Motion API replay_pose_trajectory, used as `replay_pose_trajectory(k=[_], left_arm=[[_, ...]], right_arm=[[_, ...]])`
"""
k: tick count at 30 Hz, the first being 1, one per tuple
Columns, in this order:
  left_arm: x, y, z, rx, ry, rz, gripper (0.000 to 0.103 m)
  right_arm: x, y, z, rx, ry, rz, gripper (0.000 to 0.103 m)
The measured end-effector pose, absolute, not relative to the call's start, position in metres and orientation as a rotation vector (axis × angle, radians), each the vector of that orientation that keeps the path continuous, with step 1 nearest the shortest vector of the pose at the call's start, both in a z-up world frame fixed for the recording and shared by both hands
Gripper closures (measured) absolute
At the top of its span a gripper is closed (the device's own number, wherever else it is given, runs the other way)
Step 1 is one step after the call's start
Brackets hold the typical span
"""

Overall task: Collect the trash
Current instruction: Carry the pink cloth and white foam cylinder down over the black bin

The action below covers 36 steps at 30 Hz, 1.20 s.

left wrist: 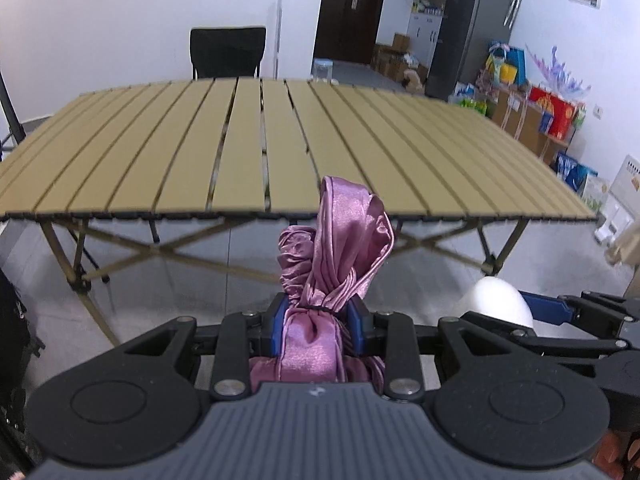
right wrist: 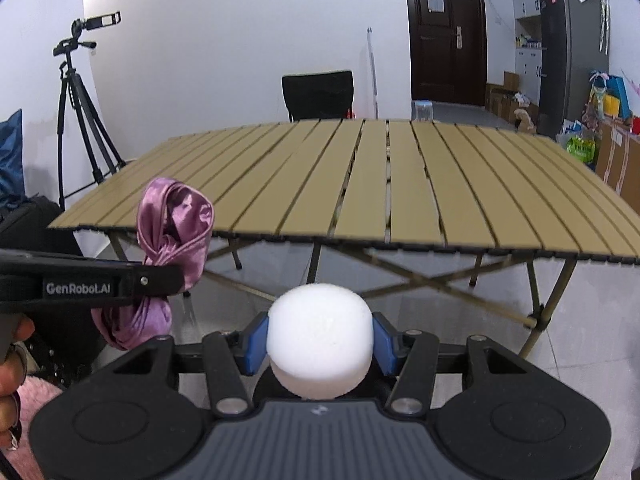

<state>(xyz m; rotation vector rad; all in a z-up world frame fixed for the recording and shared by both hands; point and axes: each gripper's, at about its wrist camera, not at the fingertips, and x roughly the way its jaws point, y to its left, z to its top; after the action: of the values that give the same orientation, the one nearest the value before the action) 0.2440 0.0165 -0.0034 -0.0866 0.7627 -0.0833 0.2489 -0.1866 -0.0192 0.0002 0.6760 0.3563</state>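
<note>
The left hand-held gripper point(left wrist: 320, 320) pinches a knotted purple satin cloth point(left wrist: 340, 248) between its blue pads, the jaws pressed tight against the bundle. Part of the cloth rises above the jaws in a loop, and the rest hangs below them. Seen from the left wrist, the cloth is in the air on the near side of the desk point(left wrist: 160, 152), its top overlapping the desk's near edge.

The right hand-held gripper point(right wrist: 320, 344) pinches a white foam ball point(right wrist: 320, 340); both blue pads touch its sides and the jaws stand partly apart around it. The ball is also off the desk, in front of its near edge and lower than the slatted top.

In the right wrist view, the left hand-held gripper comes in from the left, with the cloth beside the desk's near left corner. A hand point(right wrist: 12, 360) with a pink fuzzy sleeve point(right wrist: 28, 420) holds it.

Behind the desk stands a black chair point(right wrist: 318, 96). A tripod with a camera point(right wrist: 76, 96) stands off the desk's left side, a dark door point(right wrist: 444, 32) lies beyond its far edge, and a grey fridge point(right wrist: 572, 48) stands past its far right corner.
</note>
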Motion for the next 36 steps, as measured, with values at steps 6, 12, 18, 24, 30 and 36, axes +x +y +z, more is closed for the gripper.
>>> replay_pose_trajectory(k=[6,12,18,24,30,36], left_arm=[[0.235,0.020,-0.037,-0.081,0.823,-0.074,0.072],[0.234,0.024,-0.070,-0.076,0.886,-0.068,0.072],[0.241,0.032,-0.102,-0.077,0.954,-0.047,0.072],[0.252,0.041,-0.128,-0.083,1.007,-0.017,0.072],[0.264,0.047,-0.154,-0.086,1.045,0.004,0.072],[0.275,0.057,-0.174,-0.090,1.065,0.034,0.072]], right_arm=[[0.243,-0.185,-0.052,0.016,0.742,0.355,0.051],[0.242,-0.183,-0.085,0.026,0.812,0.346,0.051],[0.243,-0.187,-0.121,0.036,0.890,0.331,0.051],[0.248,-0.190,-0.150,0.043,0.953,0.307,0.051],[0.254,-0.195,-0.179,0.052,1.005,0.285,0.051],[0.264,-0.204,-0.201,0.062,1.041,0.255,0.051]])
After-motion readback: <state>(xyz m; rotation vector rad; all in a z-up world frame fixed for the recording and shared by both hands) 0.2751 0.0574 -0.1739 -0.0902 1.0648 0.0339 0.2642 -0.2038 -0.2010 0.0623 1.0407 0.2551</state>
